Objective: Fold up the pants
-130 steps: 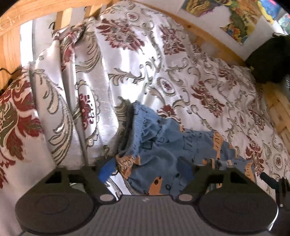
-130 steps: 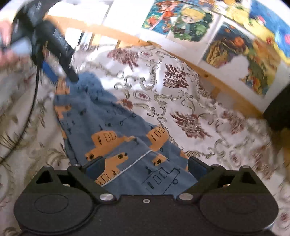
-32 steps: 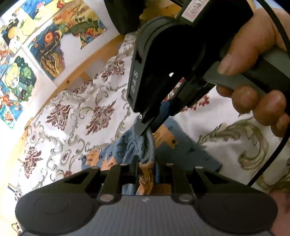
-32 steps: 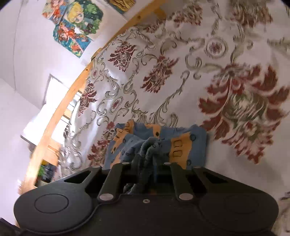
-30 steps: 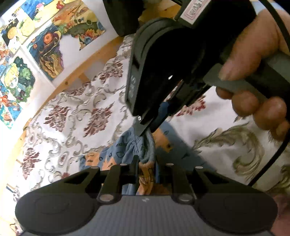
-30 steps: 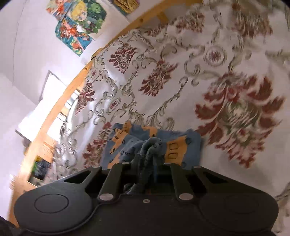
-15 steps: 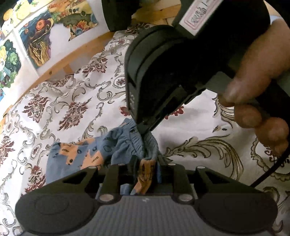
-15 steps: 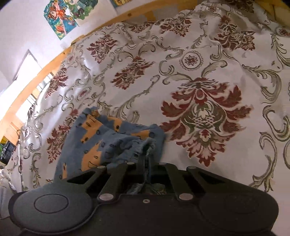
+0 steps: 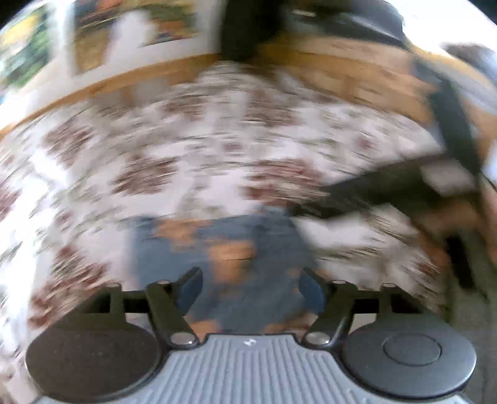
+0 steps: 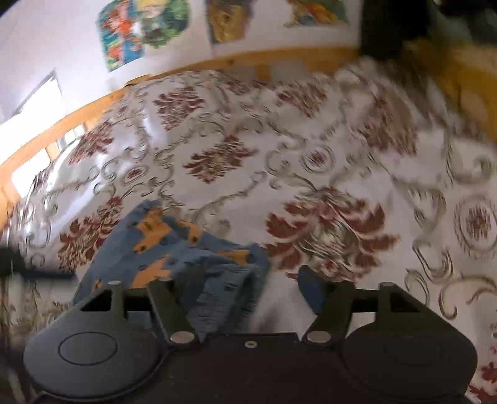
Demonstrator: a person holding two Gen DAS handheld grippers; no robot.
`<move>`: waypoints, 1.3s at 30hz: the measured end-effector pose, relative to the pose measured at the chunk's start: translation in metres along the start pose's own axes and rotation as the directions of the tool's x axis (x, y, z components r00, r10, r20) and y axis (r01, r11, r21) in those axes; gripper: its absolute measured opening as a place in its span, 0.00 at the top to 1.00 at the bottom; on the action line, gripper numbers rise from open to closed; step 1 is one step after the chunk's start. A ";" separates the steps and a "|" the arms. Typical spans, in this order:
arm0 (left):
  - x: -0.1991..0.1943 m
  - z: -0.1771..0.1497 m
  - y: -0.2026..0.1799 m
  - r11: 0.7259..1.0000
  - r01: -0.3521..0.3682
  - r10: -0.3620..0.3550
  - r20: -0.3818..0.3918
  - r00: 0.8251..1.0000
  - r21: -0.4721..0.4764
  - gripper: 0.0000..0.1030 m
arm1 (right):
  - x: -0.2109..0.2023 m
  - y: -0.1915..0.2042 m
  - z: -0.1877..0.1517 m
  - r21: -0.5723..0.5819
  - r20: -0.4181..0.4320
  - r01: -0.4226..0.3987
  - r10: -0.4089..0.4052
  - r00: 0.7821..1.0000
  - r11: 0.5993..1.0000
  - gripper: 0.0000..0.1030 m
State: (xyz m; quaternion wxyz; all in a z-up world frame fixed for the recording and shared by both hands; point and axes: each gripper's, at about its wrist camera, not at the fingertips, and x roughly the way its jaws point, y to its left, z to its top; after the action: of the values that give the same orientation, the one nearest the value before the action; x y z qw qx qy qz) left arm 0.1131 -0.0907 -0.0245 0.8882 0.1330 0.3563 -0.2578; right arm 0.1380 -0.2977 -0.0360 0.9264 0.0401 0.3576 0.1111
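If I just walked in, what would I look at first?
Probably the blue pants with orange shapes, lying bunched on the flowery bedspread just ahead of the right gripper, whose jaws stand open. Next, the colourful pictures on the wall behind the bed.

Left wrist view: motion blur smears the bedspread (image 9: 217, 149) pattern, the pants (image 9: 242, 245) print and the dark right claw (image 9: 310, 211); its jaw state is unreadable. Right wrist view: claw housing hides the near edge of the pants (image 10: 161, 245); wall posters (image 10: 139, 28) are cropped above.
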 end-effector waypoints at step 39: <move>0.093 0.014 0.094 0.931 -0.232 0.220 -0.074 0.973 -0.282 0.01 | 0.040 0.074 -0.017 -0.528 0.172 0.408 -0.377 0.910 0.745 0.01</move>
State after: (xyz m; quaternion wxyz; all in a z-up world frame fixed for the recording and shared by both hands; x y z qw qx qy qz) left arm 0.2299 -0.0526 -0.0747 0.9142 0.0475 0.3907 -0.0966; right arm 0.1426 -0.2162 -0.0637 0.9096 -0.3021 0.2850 0.0113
